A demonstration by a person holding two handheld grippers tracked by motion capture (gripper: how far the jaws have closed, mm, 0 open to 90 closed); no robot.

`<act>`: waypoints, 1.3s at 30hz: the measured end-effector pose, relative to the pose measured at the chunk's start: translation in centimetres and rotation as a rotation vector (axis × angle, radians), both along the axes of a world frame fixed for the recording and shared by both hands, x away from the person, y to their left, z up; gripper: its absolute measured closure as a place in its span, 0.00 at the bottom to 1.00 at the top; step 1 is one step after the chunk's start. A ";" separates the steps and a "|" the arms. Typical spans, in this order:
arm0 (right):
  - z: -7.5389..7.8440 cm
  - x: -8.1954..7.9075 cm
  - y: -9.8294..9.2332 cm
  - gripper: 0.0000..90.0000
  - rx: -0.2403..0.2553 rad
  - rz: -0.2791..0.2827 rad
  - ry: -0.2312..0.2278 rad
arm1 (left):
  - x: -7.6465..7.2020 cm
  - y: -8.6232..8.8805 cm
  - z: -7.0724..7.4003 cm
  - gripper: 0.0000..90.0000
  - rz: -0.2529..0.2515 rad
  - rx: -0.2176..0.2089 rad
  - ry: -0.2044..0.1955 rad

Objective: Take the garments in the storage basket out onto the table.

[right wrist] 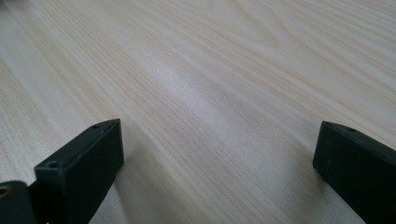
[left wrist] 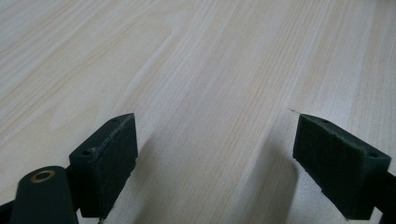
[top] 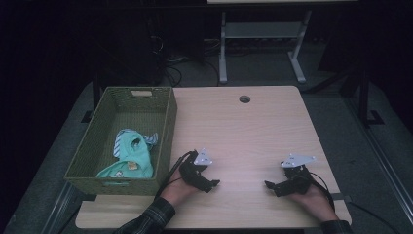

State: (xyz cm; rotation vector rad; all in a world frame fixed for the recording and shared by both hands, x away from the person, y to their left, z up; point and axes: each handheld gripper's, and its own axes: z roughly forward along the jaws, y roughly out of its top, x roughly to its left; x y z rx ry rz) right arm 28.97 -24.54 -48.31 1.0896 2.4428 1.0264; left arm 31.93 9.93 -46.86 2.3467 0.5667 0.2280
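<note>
Rested on bare table (top: 243, 131), both sets of jaws spread, nothing between: left gripper (top: 213, 184), right gripper (top: 269, 185). Lay bunched in woven basket (top: 165, 131), well left of left jaws: teal garment (top: 130, 158). Judged soft, light, limp; best pinched at raised fold.

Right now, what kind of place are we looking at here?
Probably a lab or workshop set up for recording: a light wood desk with a cable hole, a woven green basket of clothes, and cables on the dark floor behind.
</note>
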 end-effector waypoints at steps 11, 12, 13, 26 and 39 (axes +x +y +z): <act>0.0 -0.1 0.0 0.02 0.002 -0.028 0.001 | 0.1 0.2 0.6 0.15 0.007 -0.018 0.011; 0.0 -0.1 0.1 0.02 0.001 -0.035 0.000 | 0.1 0.2 0.7 0.15 0.009 -0.021 0.015; 0.0 -0.1 0.2 0.02 0.000 -0.039 0.000 | 0.1 0.2 0.7 0.15 0.009 -0.025 0.017; 0.0 -0.2 0.2 0.02 0.000 -0.041 0.004 | 0.2 0.4 1.4 0.15 0.030 -0.062 0.021; 0.0 -0.1 0.2 0.02 0.002 -0.041 0.001 | 0.3 0.4 2.2 0.15 0.024 -0.057 0.020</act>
